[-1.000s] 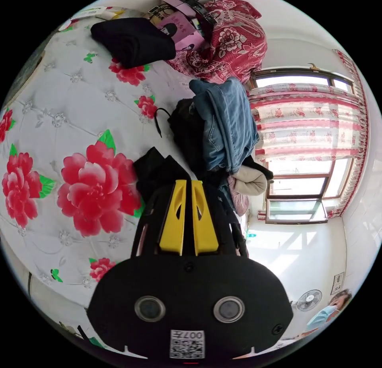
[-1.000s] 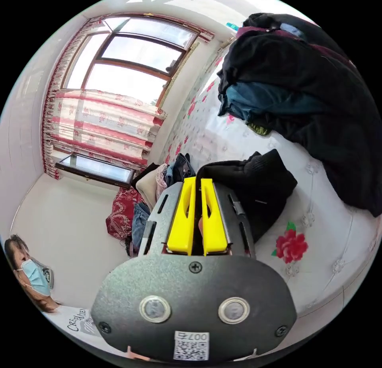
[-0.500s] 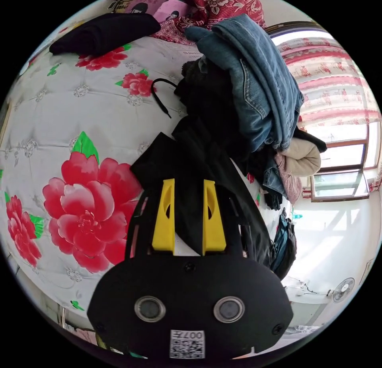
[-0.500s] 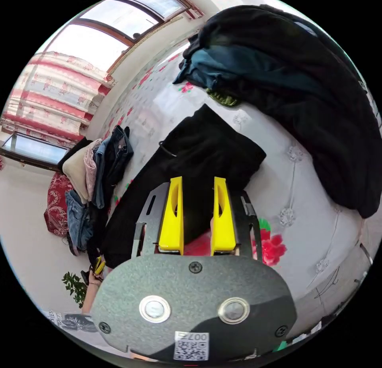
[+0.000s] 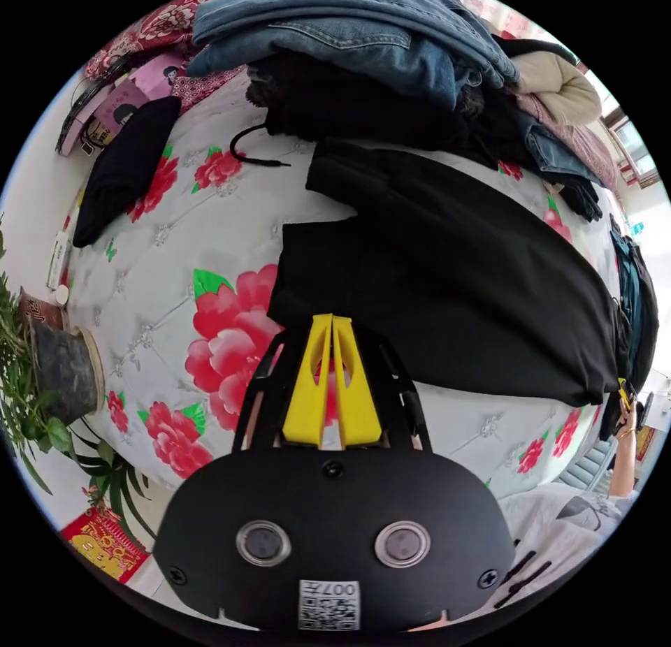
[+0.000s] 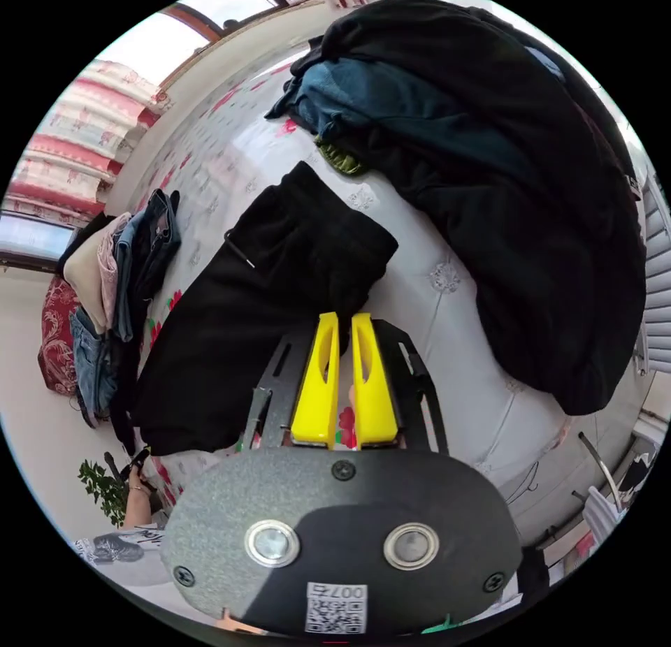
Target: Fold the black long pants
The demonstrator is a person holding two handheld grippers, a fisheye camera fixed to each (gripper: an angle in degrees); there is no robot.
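The black long pants (image 5: 454, 277) lie spread flat across the white bed sheet with red flowers (image 5: 140, 256). My left gripper (image 5: 332, 318) is shut, its tips at the near edge of one end of the pants, and I see no cloth between the jaws. In the right gripper view the pants (image 6: 237, 311) stretch away to the left, with the waist end nearest. My right gripper (image 6: 344, 317) is shut with its tips just short of that waist edge. The other gripper (image 5: 622, 395), held in a hand, shows small at the far end of the pants.
A pile of jeans and other clothes (image 5: 363, 25) lies beyond the pants. A folded black garment (image 5: 119, 172) sits at the far left. A potted plant (image 5: 56, 374) stands beside the bed. A big heap of dark clothes (image 6: 503, 186) lies right of the waist end.
Both grippers held the pants up a second ago, opened over them half a second ago, and now are shut and drawn back to the pants' edge. The pants now lie flat.
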